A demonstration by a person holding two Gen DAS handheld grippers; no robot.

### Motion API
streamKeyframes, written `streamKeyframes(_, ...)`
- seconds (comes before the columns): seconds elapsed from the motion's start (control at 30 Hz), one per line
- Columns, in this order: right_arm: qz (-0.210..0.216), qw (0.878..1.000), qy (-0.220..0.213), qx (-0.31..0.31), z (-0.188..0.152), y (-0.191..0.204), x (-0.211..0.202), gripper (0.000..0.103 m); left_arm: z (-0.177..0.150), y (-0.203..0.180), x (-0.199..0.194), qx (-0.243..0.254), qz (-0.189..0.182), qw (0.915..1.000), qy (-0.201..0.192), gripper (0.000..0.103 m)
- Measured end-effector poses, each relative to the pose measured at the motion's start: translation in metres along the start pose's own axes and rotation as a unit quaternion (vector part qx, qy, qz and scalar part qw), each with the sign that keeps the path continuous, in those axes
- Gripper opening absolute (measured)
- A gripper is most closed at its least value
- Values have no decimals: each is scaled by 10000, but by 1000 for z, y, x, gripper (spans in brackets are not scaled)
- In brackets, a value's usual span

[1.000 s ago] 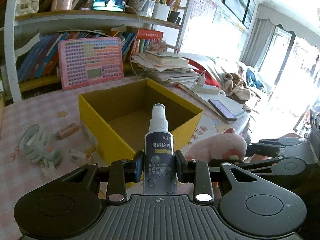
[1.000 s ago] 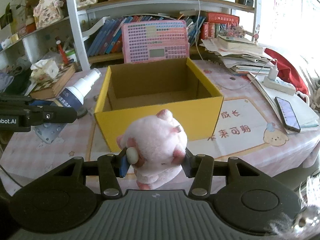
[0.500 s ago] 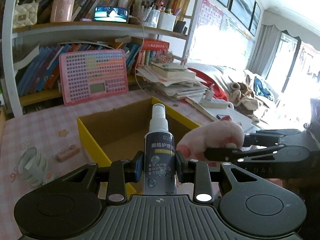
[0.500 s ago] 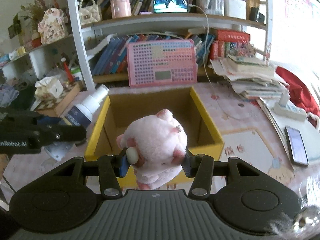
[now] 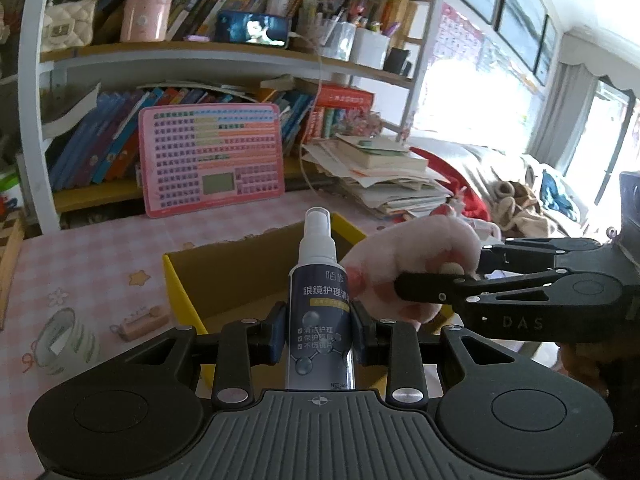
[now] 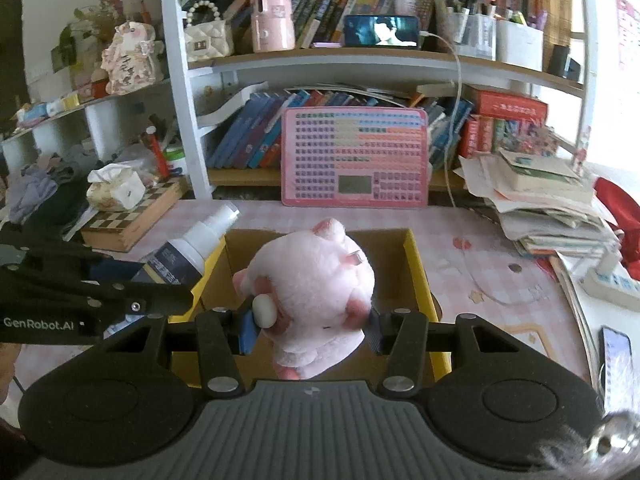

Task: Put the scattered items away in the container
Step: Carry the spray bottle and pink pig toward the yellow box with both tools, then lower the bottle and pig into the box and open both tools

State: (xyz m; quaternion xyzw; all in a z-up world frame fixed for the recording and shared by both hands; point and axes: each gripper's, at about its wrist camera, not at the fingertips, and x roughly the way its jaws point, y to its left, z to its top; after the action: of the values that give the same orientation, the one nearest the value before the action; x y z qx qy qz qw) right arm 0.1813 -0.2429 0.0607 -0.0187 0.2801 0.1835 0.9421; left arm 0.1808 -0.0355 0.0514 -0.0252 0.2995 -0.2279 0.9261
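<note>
The left gripper (image 5: 319, 338) clamps a spray bottle (image 5: 319, 312) upright and the right gripper (image 6: 310, 330) squeezes a pink plush toy (image 6: 316, 280), both hanging over the open yellow box (image 6: 416, 264) on the checked table (image 5: 92, 264), apparently just above its rim.

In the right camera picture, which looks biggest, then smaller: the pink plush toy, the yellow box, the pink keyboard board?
1. yellow box, though partly hidden.
2 and 3. pink keyboard board and pink plush toy look alike; the toy is nearer, so no ranking.
</note>
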Motion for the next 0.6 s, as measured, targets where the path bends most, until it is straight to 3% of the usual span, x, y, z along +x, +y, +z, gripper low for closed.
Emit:
streamKeyframes(0.4, 446, 9978, 285, -398, 18, -27, 57, 48, 17, -3, 40, -150, 441, 9988, 165, 31)
streamKeyframes(0.6, 530, 9934, 520, -876, 29, -33, 96, 49, 20, 4, 70, -235, 610, 9969, 431, 31)
